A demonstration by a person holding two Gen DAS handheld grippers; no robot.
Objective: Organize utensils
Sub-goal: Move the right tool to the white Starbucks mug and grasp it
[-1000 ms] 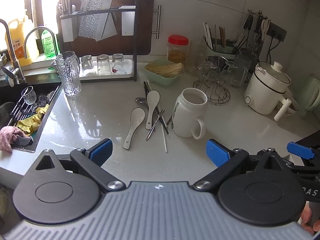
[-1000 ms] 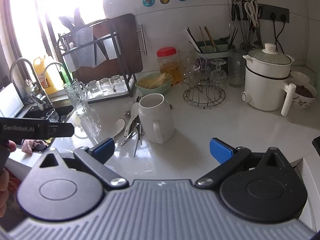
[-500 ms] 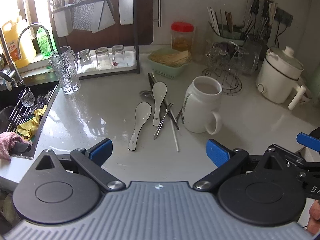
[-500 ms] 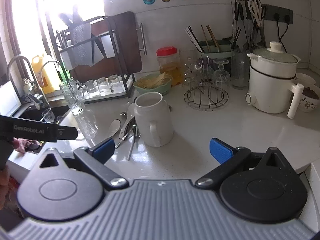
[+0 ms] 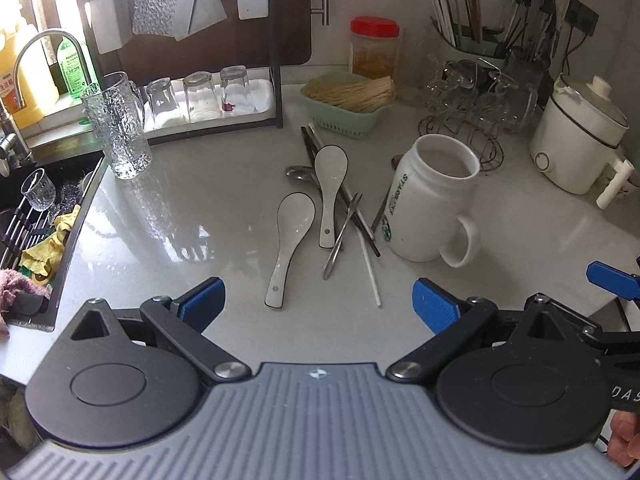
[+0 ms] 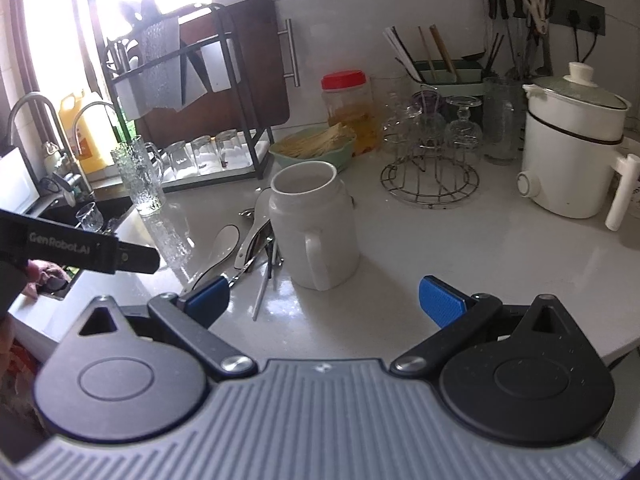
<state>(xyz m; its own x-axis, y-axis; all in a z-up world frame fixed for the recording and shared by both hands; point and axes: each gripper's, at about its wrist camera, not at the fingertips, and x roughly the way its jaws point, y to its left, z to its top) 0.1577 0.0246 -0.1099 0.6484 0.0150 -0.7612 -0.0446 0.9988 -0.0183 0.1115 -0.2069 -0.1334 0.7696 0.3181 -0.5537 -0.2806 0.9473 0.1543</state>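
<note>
Both tools were held low over the surface [image 5: 168, 216], jaws spread wide and empty: left gripper [image 5: 318, 304] aimed at the loose utensils, right gripper [image 6: 324, 298] at the mug. Nearest the left gripper lay the first ceramic spoon [image 5: 291, 240], handle end toward the camera, bowl up and away. Just beyond it a second ceramic spoon [image 5: 330, 192] was seen, resting on a crossed pile of a small metal fork [image 5: 342, 236], a white chopstick [image 5: 368, 258] and dark chopsticks [image 5: 340, 196], with a metal spoon [image 5: 300, 173] partly hidden beneath. The white mug [image 5: 432, 204] stood upright just right of the pile, open and apparently empty. The ceramic spoons were judged light but brittle and glazed, so slippery; a grip across the narrow handle would be safest. The thin, stiff sticks lay flat, hard to pinch; a hold near a raised crossing point is suggested.
</note>
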